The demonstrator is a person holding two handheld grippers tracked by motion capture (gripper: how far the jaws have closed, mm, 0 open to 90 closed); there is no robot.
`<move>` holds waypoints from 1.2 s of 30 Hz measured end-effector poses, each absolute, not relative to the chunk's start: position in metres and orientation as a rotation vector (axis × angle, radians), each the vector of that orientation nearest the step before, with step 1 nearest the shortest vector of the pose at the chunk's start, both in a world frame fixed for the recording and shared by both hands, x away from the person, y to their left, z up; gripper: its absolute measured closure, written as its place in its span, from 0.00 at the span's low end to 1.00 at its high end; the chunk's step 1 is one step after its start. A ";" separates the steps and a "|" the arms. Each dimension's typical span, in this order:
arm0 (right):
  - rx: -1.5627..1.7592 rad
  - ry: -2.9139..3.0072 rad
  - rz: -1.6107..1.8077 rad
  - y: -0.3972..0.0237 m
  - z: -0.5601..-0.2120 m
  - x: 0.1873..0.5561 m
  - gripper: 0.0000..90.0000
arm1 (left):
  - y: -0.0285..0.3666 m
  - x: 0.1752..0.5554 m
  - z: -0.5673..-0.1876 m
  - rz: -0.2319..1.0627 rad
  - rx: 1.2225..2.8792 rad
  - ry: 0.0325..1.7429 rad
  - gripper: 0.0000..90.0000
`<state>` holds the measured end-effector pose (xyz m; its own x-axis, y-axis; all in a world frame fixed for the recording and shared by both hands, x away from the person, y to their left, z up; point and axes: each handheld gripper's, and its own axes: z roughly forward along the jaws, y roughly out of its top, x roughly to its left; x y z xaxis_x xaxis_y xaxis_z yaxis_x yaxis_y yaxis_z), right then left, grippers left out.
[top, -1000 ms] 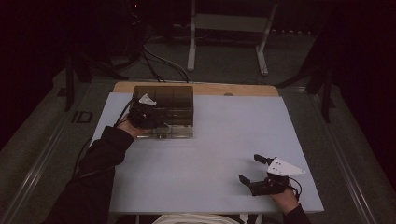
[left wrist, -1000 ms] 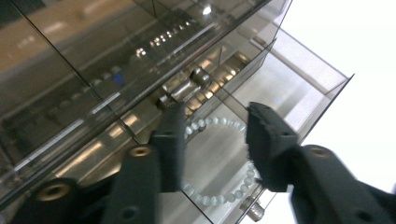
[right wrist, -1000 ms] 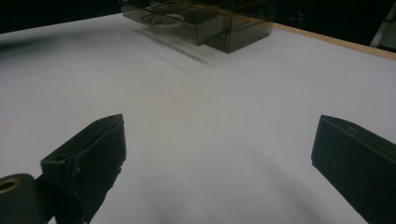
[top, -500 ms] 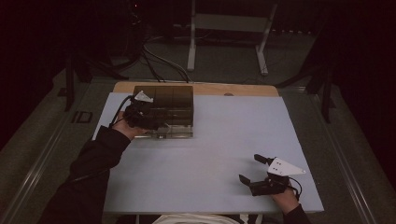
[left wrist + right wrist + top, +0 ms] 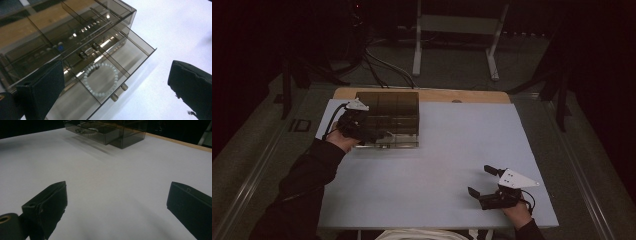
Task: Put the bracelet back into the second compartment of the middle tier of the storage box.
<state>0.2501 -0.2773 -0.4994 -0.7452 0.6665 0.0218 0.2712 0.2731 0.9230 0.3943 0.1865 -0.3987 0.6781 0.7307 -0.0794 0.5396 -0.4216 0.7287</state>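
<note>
Standing in a dark room, the pale table (image 5: 437,165) bears two hand-held grippers, both gaping wide.

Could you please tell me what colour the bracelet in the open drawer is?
Pale whitish beads, seen best in the left gripper view.

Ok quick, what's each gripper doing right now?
Left gripper: jaws just opened, holding nothing, over the drawer.
Right gripper: open, empty.

Left gripper (image 5: 362,131) held out at the far left on a stretched, dark-sleeved arm; its jaws have just been opening and stand wide, nothing between them. Right gripper (image 5: 479,181) low at the near right, jaws wide apart, nothing held, pointing left and slightly away.
</note>
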 end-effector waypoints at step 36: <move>0.857 2.176 1.471 -0.277 -0.499 0.250 0.03 | 0.204 0.323 -0.440 0.428 2.084 1.022 0.02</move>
